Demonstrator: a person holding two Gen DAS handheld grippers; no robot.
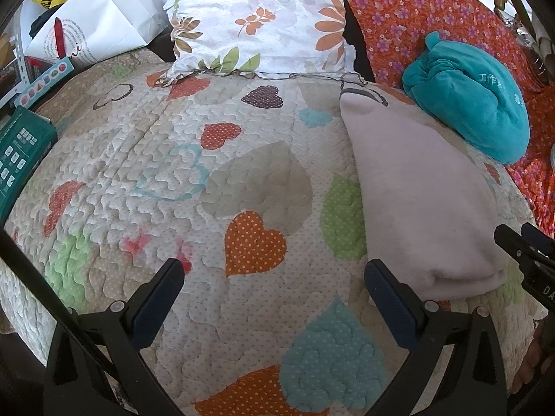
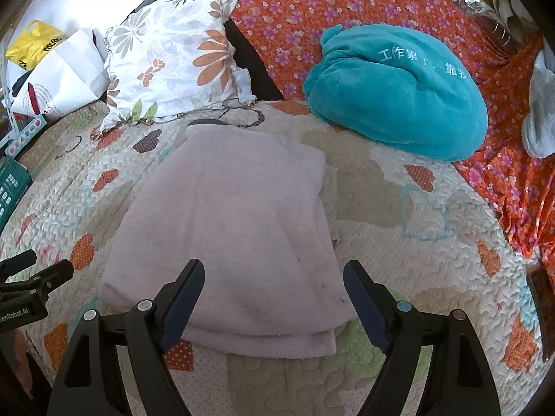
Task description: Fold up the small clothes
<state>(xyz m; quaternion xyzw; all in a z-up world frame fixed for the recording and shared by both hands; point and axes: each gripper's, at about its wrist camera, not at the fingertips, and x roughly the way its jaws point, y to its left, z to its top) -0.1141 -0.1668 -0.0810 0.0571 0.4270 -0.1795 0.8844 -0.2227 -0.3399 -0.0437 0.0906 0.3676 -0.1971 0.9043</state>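
Note:
A pale pink garment [image 2: 229,228] lies folded in a flat rectangle on the heart-patterned quilt [image 2: 399,242]. My right gripper [image 2: 274,274] is open and empty, just above the garment's near folded edge. In the left wrist view the same garment [image 1: 416,190] lies to the right. My left gripper [image 1: 274,270] is open and empty over bare quilt [image 1: 173,173], left of the garment. The right gripper's tip [image 1: 520,246] shows at the right edge there, and the left gripper's tip [image 2: 38,277] shows at the left edge of the right wrist view.
A teal plush cushion [image 2: 399,93] sits behind the garment on an orange flowered cover [image 2: 347,0]. A floral pillow [image 2: 173,59] stands at the back. White and yellow bags [image 1: 86,17] and a green box [image 1: 20,152] lie at the left edge.

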